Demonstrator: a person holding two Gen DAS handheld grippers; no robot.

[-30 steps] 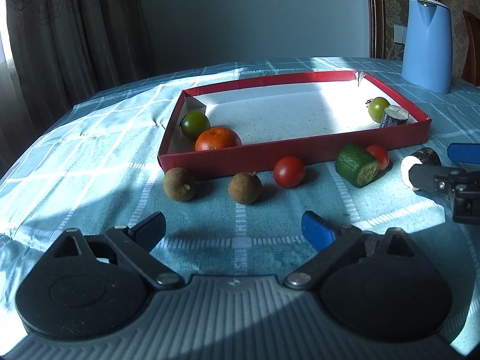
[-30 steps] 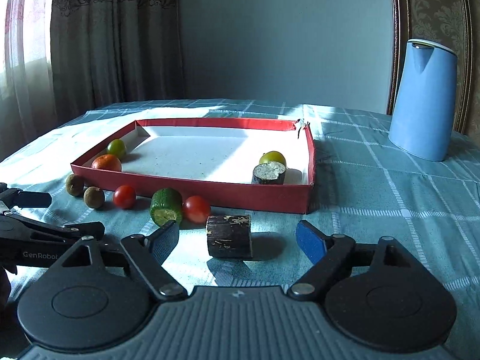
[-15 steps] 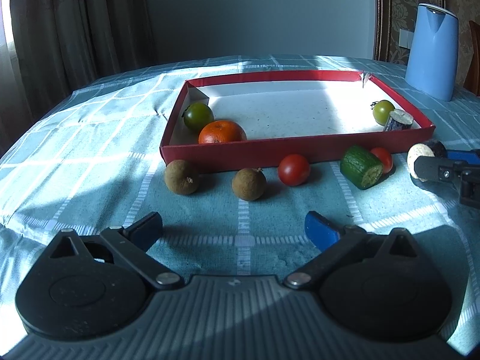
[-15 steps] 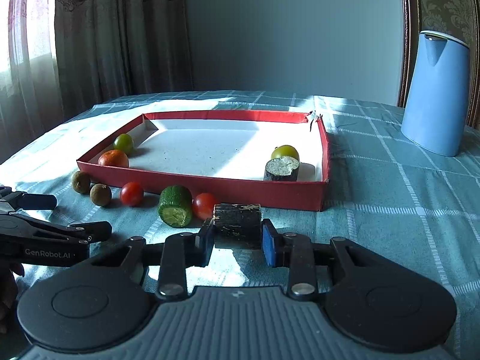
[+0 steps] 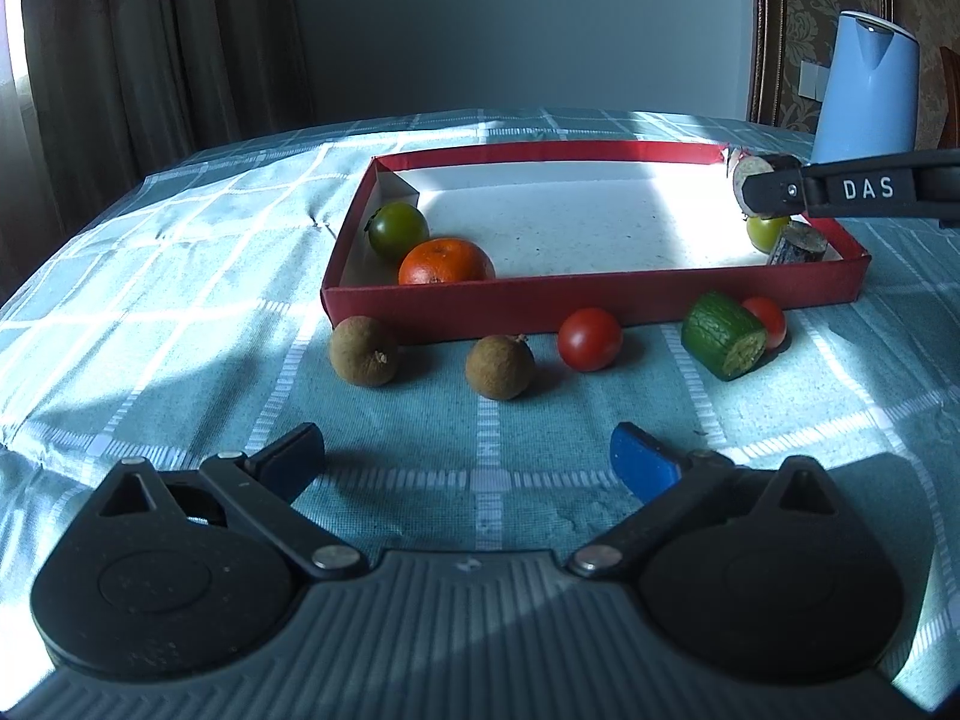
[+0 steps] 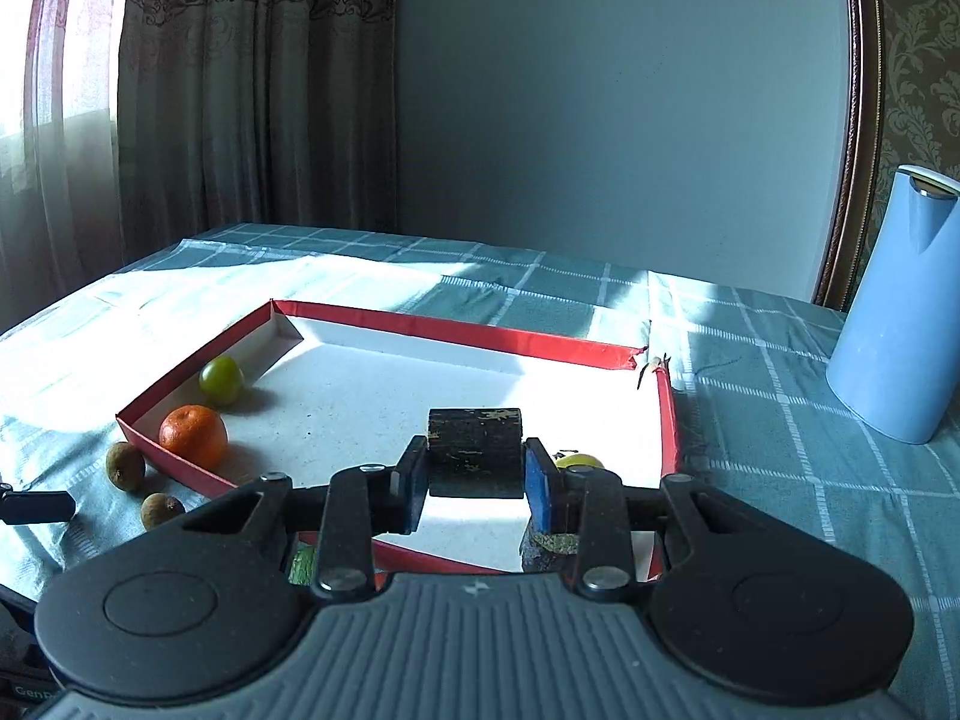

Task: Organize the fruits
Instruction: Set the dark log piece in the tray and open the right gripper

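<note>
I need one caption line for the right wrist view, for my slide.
Right gripper holds a dark cylindrical fruit piece above the shallow red cardboard tray.

- Tabletop: covered by a teal checked cloth, partly in sun.
- Red shallow box lies on it, centre.
- Along the box's near wall, left to right: two brown round fruits, red tomato, cut green cucumber piece, smaller red tomato touching it.
- Blue jug stands upright, far right.
</note>
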